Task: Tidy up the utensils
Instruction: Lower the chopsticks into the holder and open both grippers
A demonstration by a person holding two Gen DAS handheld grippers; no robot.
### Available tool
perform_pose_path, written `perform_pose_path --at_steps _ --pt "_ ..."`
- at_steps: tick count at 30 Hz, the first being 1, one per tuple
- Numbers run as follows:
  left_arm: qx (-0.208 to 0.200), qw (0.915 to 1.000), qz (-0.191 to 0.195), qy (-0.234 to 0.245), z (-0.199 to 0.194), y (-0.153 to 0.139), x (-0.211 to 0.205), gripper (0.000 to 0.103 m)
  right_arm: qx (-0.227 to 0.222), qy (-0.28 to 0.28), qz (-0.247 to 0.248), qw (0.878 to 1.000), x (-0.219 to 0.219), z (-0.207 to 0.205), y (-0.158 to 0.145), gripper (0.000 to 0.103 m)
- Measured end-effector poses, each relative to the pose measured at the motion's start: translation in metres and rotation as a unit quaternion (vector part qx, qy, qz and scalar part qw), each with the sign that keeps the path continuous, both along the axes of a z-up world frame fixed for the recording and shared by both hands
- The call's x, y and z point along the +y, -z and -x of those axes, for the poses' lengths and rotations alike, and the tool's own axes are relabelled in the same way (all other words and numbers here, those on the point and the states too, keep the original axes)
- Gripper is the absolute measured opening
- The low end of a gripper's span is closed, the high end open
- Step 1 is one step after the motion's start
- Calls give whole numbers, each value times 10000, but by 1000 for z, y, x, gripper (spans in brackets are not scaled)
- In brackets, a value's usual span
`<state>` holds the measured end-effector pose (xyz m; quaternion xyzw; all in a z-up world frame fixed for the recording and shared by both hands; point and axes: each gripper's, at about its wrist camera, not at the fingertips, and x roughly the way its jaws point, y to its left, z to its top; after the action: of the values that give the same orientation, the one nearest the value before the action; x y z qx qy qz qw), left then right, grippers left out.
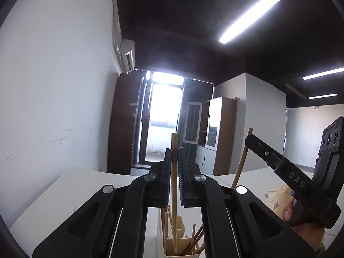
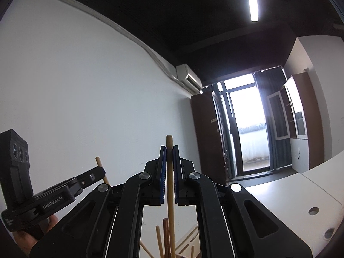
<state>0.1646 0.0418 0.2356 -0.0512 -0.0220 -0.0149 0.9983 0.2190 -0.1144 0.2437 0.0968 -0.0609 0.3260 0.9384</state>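
The cream utensil holder [image 1: 172, 243] on the white table [image 1: 64, 193] serves as landmark, and both grippers hover above it. Nearest in the left wrist view, the left gripper [image 1: 174, 157] has its fingers narrowed onto a pale chopstick [image 1: 174, 142], which stands nearly upright; its lower end reaches down into the holder and its top pokes out just above the fingers. The long axis thus points straight down at the holder, so the coming move looks like a plain vertical lowering or a release.

Up and to the right of the holder, the right gripper [image 1: 249, 138] pinches a second chopstick [image 1: 240, 167] that leans slightly, its foot aimed toward the holder. The right wrist view confirms it: the right gripper [image 2: 169, 150] is closed tight on that chopstick [image 2: 170, 193], which runs down toward the darker sticks [image 2: 165, 236] bunched in the holder below.

By my judgement, the left gripper is the nearer, directly over the holder. Behind stand a cabinet [image 1: 217, 124] and a bright window [image 1: 163, 116].
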Motion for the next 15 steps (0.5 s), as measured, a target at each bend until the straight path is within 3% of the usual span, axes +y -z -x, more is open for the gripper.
perform_pose_path --at_steps 5,15 --pt "121 9999 -95 15 -13 4 -5 6 130 82 292 9995 17 -17 12 7" --pt "836 9959 -338 -43 -43 31 -12 6 522 88 782 9955 36 -29 32 7"
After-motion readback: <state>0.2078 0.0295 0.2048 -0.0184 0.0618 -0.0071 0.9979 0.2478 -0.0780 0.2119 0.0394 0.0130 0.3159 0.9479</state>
